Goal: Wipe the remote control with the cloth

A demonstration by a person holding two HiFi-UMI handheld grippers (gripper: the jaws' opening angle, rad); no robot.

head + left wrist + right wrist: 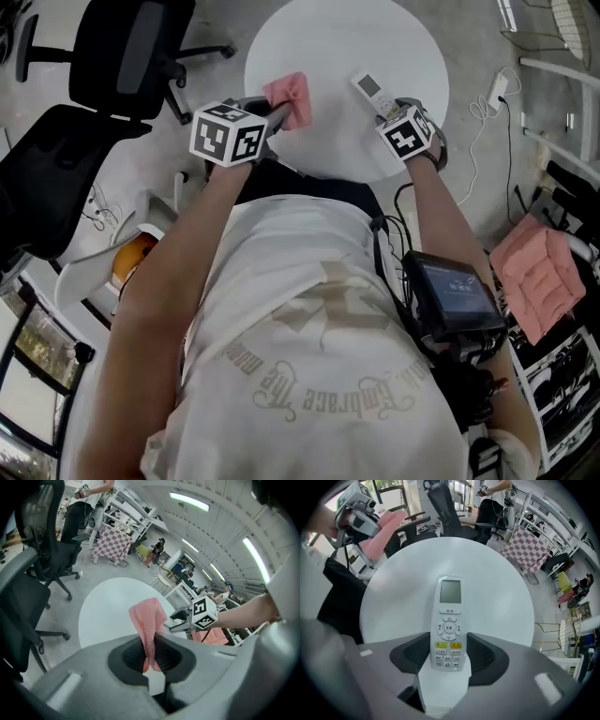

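A pink cloth point(291, 98) hangs bunched from my left gripper point(279, 114), whose jaws are shut on it above the near left edge of the round white table point(347, 37). In the left gripper view the cloth point(147, 620) rises from between the pads of the left gripper point(151, 653). The white remote control point(370, 89) lies face up on the table at the right. My right gripper point(392, 114) stands over its near end. In the right gripper view the button end of the remote point(449, 620) sits between the open jaws of the right gripper point(449, 656), with a narrow gap at each side.
Black office chairs point(122, 56) stand on the floor left of the table. A power strip and cable point(495, 89) lie on the floor at the right, and a pink cushion point(534, 272) rests on a rack nearer me. A dark device point(450, 291) hangs at the person's waist.
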